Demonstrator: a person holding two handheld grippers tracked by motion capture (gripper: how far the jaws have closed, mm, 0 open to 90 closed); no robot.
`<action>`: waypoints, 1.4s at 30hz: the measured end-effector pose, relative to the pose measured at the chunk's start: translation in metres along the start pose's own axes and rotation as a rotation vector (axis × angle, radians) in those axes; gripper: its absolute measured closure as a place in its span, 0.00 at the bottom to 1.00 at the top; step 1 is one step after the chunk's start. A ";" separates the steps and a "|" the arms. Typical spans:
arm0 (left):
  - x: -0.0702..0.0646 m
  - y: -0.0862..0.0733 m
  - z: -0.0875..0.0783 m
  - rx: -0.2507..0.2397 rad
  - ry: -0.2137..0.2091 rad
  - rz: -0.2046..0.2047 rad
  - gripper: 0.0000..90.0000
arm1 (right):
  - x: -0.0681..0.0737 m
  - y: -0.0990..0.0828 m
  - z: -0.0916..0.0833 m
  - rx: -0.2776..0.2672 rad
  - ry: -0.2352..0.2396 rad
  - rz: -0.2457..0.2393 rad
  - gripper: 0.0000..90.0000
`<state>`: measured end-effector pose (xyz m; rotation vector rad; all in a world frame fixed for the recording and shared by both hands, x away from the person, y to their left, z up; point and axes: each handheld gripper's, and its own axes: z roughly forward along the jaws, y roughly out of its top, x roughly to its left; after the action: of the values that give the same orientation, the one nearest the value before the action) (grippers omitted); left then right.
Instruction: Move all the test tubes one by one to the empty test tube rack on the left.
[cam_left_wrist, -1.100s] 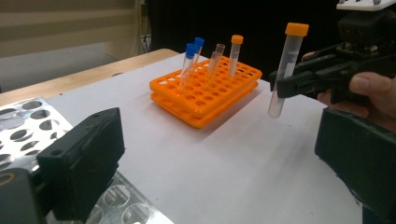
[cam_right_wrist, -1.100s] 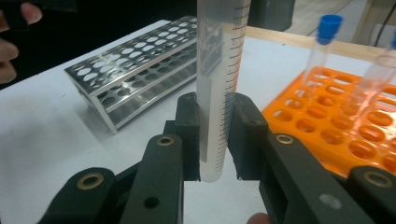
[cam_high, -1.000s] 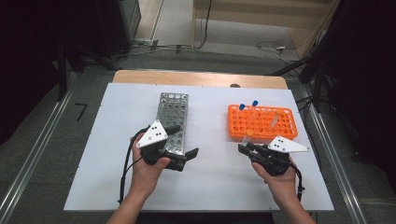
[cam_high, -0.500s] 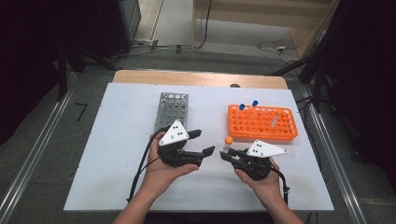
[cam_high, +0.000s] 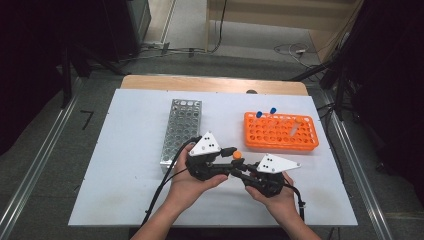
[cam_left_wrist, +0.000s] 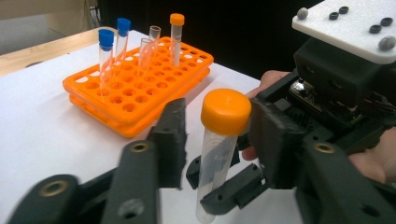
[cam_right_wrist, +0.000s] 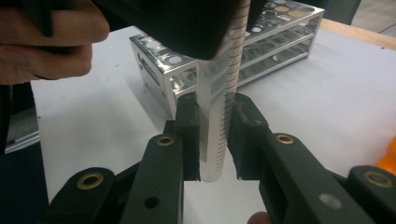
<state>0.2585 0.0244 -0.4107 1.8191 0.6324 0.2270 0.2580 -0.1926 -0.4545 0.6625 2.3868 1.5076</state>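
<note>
Holding the clear orange-capped plastic tube (cam_left_wrist: 219, 144) upright by its lower end, the right gripper (cam_high: 241, 173) stays clamped while the left gripper (cam_high: 231, 161), jaws just closing, brackets the cap without pressing.

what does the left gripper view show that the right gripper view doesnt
Left gripper view: the tube's orange cap and the orange rack holding capped tubes. Right gripper view: the metal rack and the right gripper clamped on the tube's lower end. Both: the clear tube and the white table.
</note>
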 end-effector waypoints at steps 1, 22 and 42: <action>0.000 0.000 0.001 -0.004 -0.003 0.000 0.70 | 0.000 0.000 0.000 0.000 0.001 -0.002 0.81; 0.010 0.004 -0.008 -0.026 0.021 0.006 0.78 | -0.011 -0.002 -0.015 -0.032 0.004 0.051 0.30; 0.049 0.017 -0.026 -0.060 0.103 -0.017 0.78 | -0.046 -0.030 -0.076 -0.037 -0.104 0.145 0.00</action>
<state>0.2930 0.0684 -0.3936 1.7525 0.7059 0.3268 0.2578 -0.2866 -0.4499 0.8991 2.2716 1.5289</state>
